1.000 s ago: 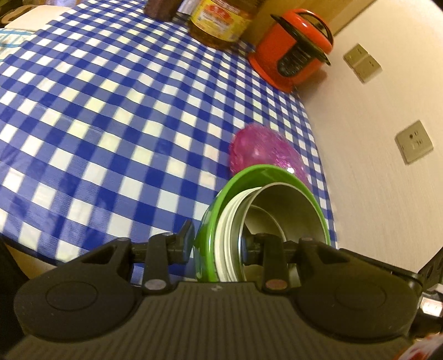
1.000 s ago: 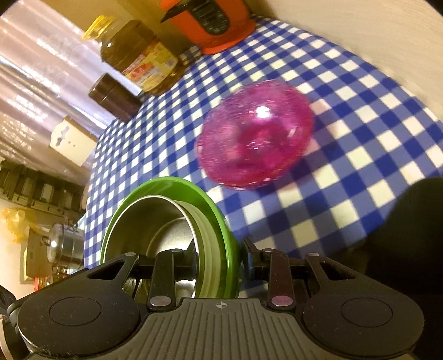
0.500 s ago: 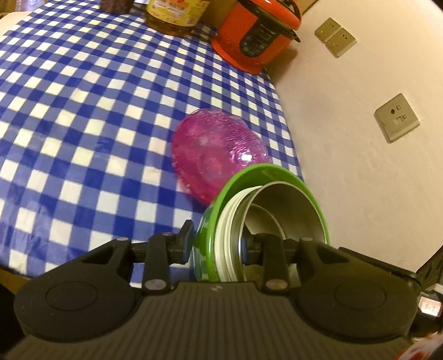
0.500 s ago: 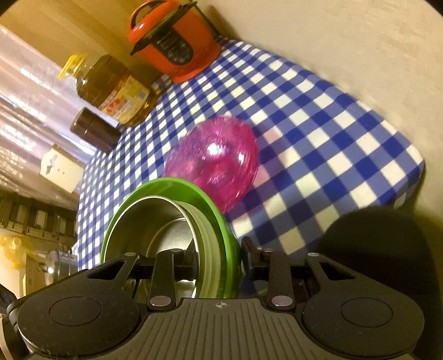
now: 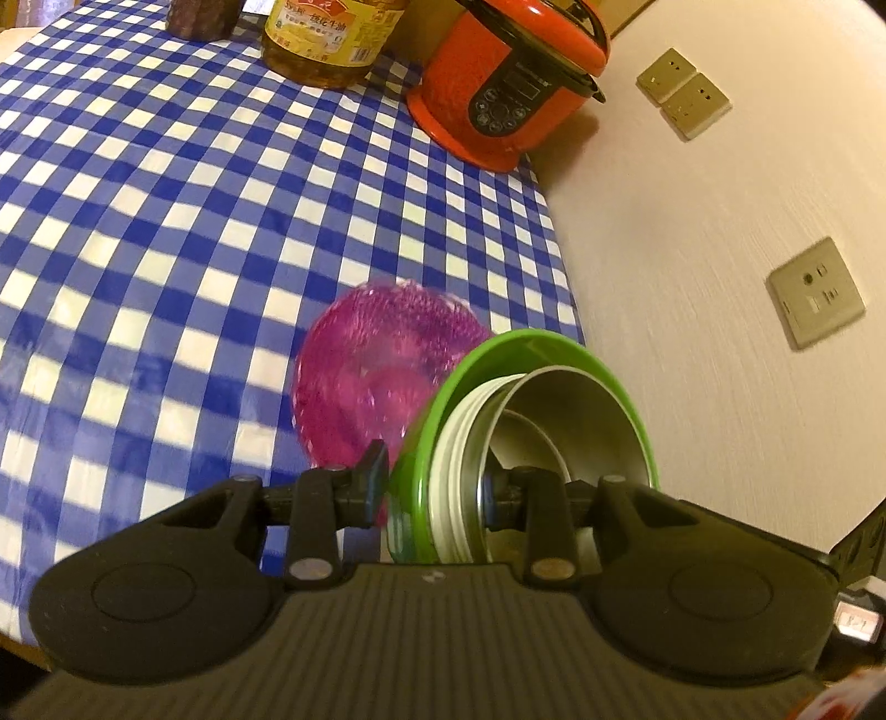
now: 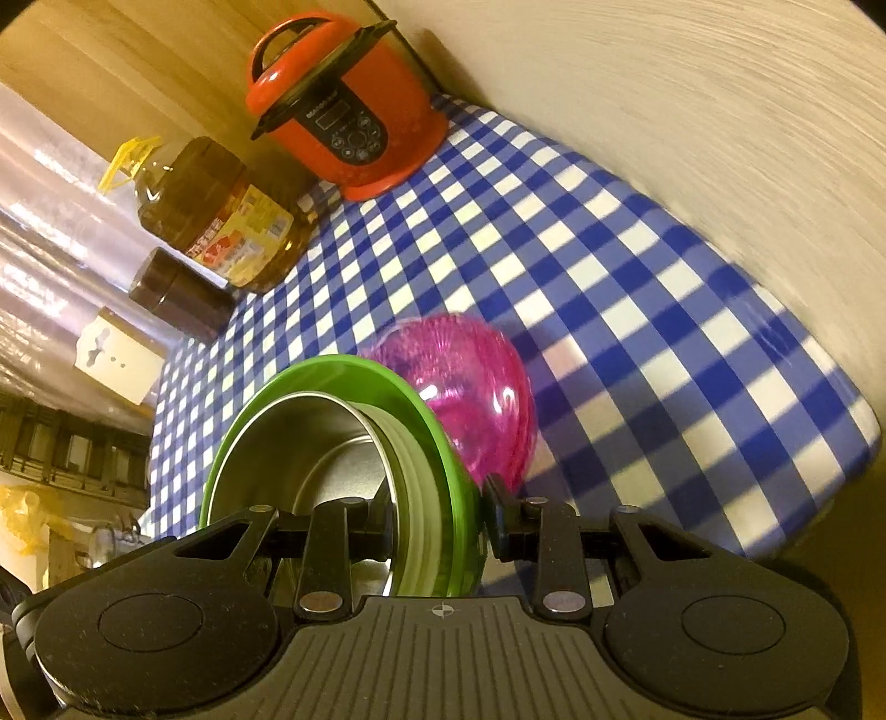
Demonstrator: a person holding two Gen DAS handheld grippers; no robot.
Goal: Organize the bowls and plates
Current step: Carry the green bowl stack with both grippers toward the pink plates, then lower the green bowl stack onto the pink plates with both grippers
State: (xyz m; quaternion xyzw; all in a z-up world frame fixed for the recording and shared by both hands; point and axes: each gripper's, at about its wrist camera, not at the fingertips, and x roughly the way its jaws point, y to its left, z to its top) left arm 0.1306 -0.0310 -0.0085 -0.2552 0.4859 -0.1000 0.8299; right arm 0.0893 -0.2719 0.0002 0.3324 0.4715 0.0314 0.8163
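Both grippers clamp the rim of one nested stack: a green bowl [image 5: 498,354] outside, a white dish [image 5: 459,437] in it, and a steel bowl [image 5: 581,421] innermost. My left gripper [image 5: 432,493] is shut on one side of the rim. My right gripper [image 6: 437,526] is shut on the other side, where the green bowl [image 6: 332,371] and steel bowl [image 6: 310,443] show again. The stack is held in the air above the near table corner. A pink glittery bowl [image 5: 382,365] lies on the checked cloth just beyond the stack; it also shows in the right wrist view [image 6: 470,387].
A blue-and-white checked tablecloth [image 5: 166,221] covers the table. A red rice cooker [image 5: 509,83], an oil bottle [image 5: 326,39] and a dark jar [image 6: 177,293] stand at the far end. A wall with sockets [image 5: 814,293] runs along the table's right edge.
Both grippers have pulled back and up with the stack. The pink bowl now looks smaller and sits farther behind the stack, and the rice cooker has come fully into both views.
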